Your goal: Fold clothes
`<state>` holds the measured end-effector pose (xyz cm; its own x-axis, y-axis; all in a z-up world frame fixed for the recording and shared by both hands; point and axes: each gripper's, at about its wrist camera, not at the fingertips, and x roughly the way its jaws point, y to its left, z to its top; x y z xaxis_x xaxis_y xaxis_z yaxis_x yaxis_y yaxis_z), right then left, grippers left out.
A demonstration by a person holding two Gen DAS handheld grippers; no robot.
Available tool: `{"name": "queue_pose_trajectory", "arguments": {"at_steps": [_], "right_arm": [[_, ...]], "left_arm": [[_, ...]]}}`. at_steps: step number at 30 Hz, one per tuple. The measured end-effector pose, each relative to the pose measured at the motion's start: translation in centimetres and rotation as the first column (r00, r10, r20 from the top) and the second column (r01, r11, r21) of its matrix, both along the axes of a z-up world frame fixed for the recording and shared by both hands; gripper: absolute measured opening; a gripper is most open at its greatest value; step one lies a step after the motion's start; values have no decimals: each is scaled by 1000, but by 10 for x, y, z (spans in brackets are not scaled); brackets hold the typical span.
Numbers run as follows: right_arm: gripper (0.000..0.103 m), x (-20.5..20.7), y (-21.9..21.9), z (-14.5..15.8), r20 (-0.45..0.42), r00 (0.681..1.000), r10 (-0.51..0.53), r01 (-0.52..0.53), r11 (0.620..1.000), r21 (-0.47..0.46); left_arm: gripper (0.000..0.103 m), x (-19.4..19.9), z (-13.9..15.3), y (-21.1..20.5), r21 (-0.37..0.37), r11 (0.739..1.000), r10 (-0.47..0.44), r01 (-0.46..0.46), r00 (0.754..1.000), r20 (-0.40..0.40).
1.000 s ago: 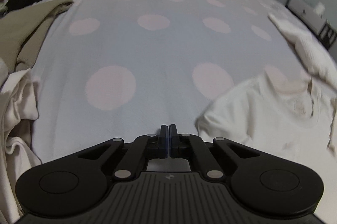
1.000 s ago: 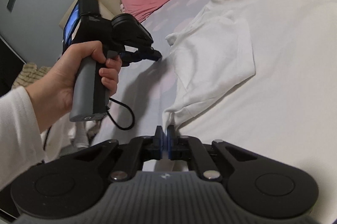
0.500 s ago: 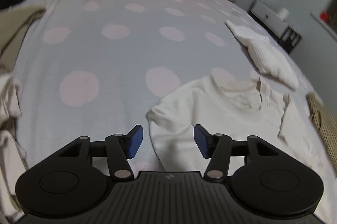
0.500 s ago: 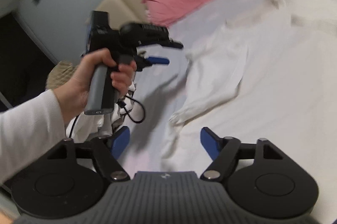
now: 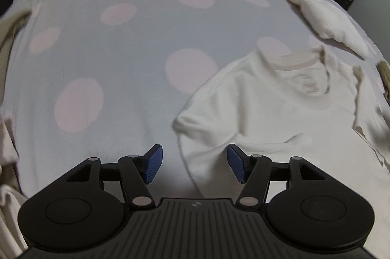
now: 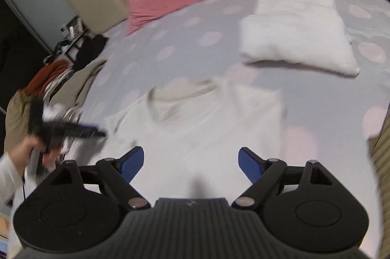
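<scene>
Both pairs of jaws have just been opening, and nothing is between them now. The left gripper stands wide above the edge of a sleeve of the white T-shirt; a second ago it was shut. The right gripper, also shut then, is wide over the body of the shirt. The shirt lies flat, collar up, near the foot edge of the bed, with a folded white cloth beyond it. I judge the spreading is finished and the first fold can begin.

No text, label or number is clear enough to read
</scene>
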<state>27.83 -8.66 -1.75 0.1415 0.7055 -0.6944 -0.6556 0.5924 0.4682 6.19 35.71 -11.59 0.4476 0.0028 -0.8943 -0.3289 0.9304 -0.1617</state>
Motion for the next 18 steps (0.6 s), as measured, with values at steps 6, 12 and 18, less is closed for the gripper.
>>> {"name": "queue_pose_trajectory", "arguments": {"at_steps": [6, 12, 18], "right_arm": [[87, 83, 2, -38, -208, 966, -151, 166, 984, 58], [87, 116, 21, -82, -273, 938, -212, 227, 974, 24], [88, 119, 43, -95, -266, 956, -128, 149, 987, 61]], "left_arm": [[58, -3, -11, 22, -108, 993, 48, -46, 999, 19], [66, 8, -16, 33, -172, 980, 112, -99, 992, 66], [72, 22, -18, 34, -189, 977, 117, -96, 987, 106]]}}
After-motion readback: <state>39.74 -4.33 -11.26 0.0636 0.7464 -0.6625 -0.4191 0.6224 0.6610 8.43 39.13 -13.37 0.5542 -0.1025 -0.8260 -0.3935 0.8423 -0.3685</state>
